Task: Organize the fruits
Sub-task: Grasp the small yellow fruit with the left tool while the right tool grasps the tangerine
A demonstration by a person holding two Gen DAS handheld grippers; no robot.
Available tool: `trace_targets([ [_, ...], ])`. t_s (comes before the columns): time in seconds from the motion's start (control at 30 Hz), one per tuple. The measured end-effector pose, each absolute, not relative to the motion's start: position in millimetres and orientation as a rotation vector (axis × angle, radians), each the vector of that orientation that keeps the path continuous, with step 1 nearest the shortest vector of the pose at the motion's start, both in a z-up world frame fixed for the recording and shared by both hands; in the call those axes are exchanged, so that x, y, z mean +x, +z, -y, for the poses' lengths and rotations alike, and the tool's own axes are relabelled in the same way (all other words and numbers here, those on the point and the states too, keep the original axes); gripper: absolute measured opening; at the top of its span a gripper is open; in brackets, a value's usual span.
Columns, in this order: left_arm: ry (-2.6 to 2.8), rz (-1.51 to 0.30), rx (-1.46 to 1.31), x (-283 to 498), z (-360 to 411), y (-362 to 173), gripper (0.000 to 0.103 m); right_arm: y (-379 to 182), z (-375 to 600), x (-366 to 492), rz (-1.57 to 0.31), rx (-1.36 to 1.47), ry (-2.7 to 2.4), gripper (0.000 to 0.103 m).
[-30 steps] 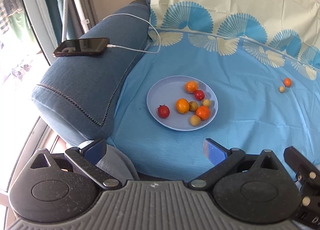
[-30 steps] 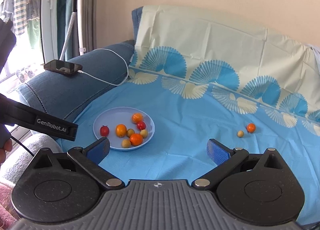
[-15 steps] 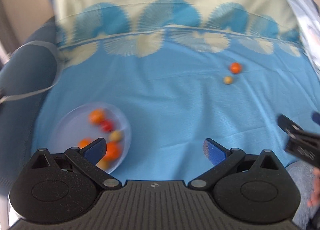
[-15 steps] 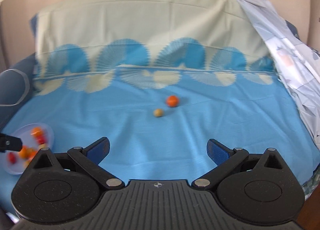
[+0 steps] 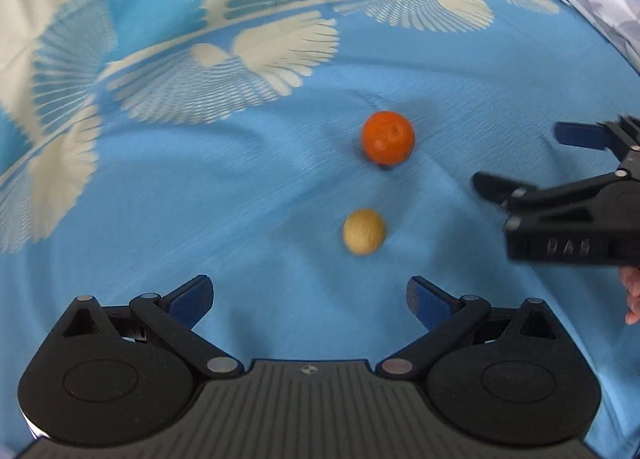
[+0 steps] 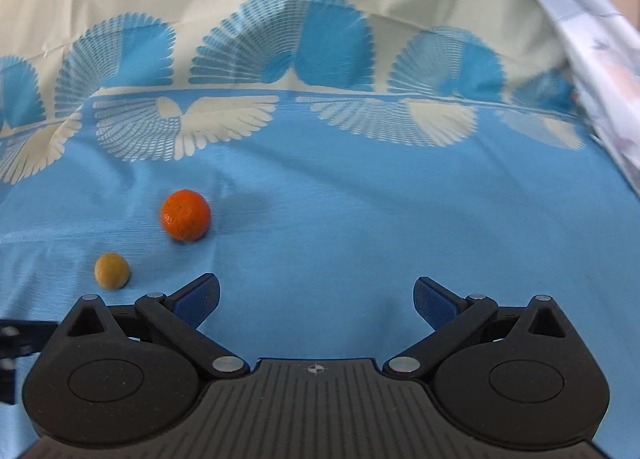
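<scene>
An orange fruit (image 5: pixel 387 141) and a smaller yellow fruit (image 5: pixel 364 231) lie loose on the blue sheet (image 5: pixel 200 219). My left gripper (image 5: pixel 310 299) is open, with the yellow fruit a short way ahead of its fingertips. In the right wrist view the orange fruit (image 6: pixel 185 215) and yellow fruit (image 6: pixel 112 270) sit ahead and to the left of my open right gripper (image 6: pixel 316 297). The right gripper (image 5: pixel 528 163) also shows from the side in the left wrist view, open, to the right of both fruits. The plate is out of view.
The sheet's cream and blue fan pattern (image 6: pixel 280 59) rises up the backrest behind the fruits. A pale printed cloth (image 6: pixel 592 39) hangs at the right edge. A person's fingertips (image 5: pixel 632 295) show behind the right gripper.
Both grippers have swung right, away from the plate, and moved in close to the two loose fruits. The plate, phone and armrest have left both views. Both grippers stayed open.
</scene>
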State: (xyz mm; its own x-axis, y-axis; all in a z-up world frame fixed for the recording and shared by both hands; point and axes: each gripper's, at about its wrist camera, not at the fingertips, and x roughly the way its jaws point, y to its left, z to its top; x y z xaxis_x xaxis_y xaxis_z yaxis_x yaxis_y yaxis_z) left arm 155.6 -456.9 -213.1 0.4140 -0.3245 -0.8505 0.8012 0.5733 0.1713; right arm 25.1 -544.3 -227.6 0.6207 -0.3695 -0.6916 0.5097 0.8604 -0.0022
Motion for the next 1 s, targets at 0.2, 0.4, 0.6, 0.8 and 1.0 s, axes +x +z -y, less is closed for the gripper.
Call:
trace_targets([
  [0.2,-0.868,-0.899,0.559,196,470,-228,0.103,-247,553,73,-0.777,0.078,-0.313,0.102],
  [0.4,-0.934,-0.826,0.578,188,464,-218,0.079,-250,551,98,-0.728,0.044,-0.299,0.102],
  [0.6,-0.969,-0.772,0.622,163,456,-207,0.026,-246,534,107,-0.682,0.007,-0.229,0.051],
  [0.8,-0.853,-0.838,0.534,163,425,-180,0.026,-233,519,96,-0.703,-0.049,-0.327,0.038],
  [1.0,-0.721,-0.898,0.474,125,356,-123,0.026,-181,532,26,-0.629,0.157,-0.538,0.038],
])
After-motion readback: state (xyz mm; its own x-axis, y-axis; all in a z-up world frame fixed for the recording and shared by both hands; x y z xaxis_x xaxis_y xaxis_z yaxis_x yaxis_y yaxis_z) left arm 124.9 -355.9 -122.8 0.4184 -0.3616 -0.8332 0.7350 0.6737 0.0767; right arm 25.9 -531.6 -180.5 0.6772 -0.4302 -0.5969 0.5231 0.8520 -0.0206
